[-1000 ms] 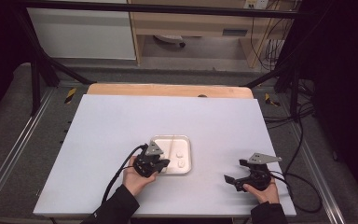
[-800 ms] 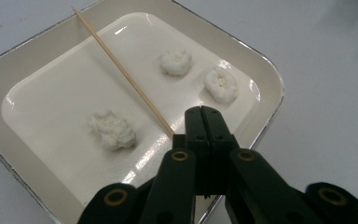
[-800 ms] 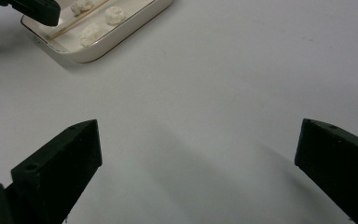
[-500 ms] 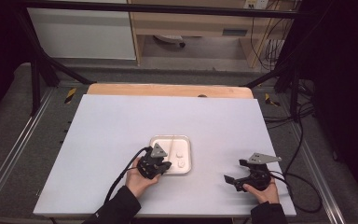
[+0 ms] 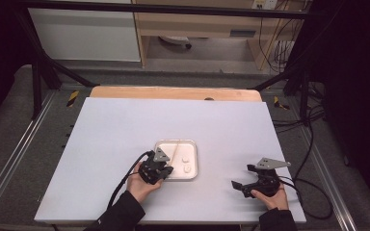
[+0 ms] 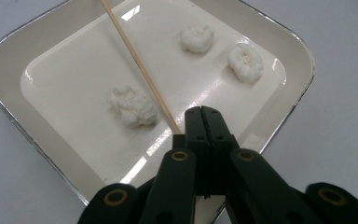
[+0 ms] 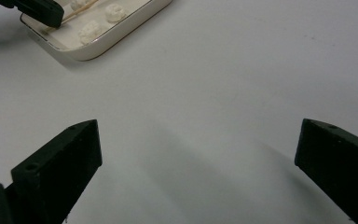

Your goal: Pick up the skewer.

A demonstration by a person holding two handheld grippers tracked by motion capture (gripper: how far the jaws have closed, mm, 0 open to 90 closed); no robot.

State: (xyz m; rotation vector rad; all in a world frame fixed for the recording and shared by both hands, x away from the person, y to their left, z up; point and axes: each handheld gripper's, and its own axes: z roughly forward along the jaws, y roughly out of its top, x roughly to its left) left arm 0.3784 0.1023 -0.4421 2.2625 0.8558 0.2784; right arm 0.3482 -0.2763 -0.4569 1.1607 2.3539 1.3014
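From above, you are resting your left gripper [image 5: 157,169] at the near rim of the white tray [image 5: 192,149], while your right gripper [image 5: 244,186] is idling well apart on the bare table [image 5: 115,130]. Along the left jaws, you are pinching the wooden skewer [image 6: 137,67] with nothing threaded yet; three white lumps [image 6: 133,106] are lying loose, one touching the stick. Past your right gripper's widely spread jaws, nothing is blocking the way to the tray.

A tray [image 5: 191,146] sat on the table [image 5: 125,125], toward its near edge and around the middle. In the tray lay three lumps [image 6: 133,106], two side by side at its right part and one apart nearer the left gripper [image 6: 203,116], with a skewer [image 6: 135,65] lying slantwise across the tray beside that lump. The right gripper [image 5: 243,185] rested on the table, well apart to the right of the tray.
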